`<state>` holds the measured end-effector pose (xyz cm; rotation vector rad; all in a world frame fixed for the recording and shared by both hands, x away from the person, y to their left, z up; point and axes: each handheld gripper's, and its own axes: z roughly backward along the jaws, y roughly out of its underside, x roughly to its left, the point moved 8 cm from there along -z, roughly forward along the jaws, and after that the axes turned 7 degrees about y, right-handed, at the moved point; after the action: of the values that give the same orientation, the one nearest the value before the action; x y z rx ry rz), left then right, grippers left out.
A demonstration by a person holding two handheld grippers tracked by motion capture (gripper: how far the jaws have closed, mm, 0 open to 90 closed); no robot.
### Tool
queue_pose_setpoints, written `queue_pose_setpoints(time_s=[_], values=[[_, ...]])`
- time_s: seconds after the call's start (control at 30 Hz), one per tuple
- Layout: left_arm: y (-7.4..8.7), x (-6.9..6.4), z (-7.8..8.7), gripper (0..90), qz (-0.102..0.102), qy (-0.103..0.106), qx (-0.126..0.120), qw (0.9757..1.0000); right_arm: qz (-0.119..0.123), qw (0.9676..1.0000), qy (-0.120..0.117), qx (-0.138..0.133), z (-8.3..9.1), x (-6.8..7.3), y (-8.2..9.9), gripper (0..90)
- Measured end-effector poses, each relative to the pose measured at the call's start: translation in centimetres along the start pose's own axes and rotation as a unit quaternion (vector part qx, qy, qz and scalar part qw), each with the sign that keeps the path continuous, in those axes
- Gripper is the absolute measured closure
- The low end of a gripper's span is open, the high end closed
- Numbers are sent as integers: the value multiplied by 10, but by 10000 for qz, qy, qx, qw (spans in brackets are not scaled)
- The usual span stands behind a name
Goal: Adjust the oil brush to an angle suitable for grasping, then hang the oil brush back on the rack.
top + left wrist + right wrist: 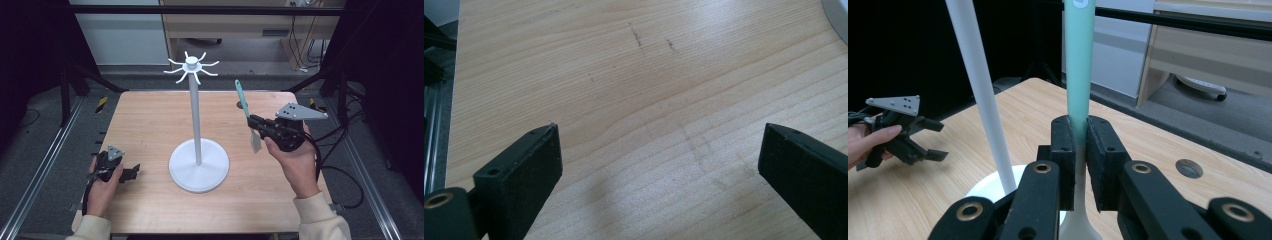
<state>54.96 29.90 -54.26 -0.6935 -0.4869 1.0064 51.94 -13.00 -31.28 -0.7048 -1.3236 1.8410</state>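
Between the right gripper's fingers, spatula clamped, handle upward

The table under the left gripper is pale wood, matt, with fine grain and faint scuffs. That gripper's pads look rough, matt black. Between the right gripper jaws, the spatula handle is smooth mint plastic; beside it the rack pole is smooth, satin white.
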Motion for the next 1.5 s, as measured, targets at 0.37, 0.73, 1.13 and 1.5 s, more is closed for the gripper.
queue_pose_setpoints(time_s=[0.37, 0.73, 1.13, 1.5], values=[[0, 0, 0, 34, -7, 3, -1, 10000, 32, 9998, -131, -112, 1, 11, -8, 827], [0, 0, 0, 34, -6, 1, 3, 10000, 35, 9996, -201, -205, 3, 17, -13, 826], [0, 0, 0, 34, -13, 4, 8, 10000, 51, 9988, -325, -352, 8, 24, -22, 826], [0, 0, 0, 34, -29, 9, 20, 10000, 88, 9969, -516, -589, 16, 34, -34, 826]])
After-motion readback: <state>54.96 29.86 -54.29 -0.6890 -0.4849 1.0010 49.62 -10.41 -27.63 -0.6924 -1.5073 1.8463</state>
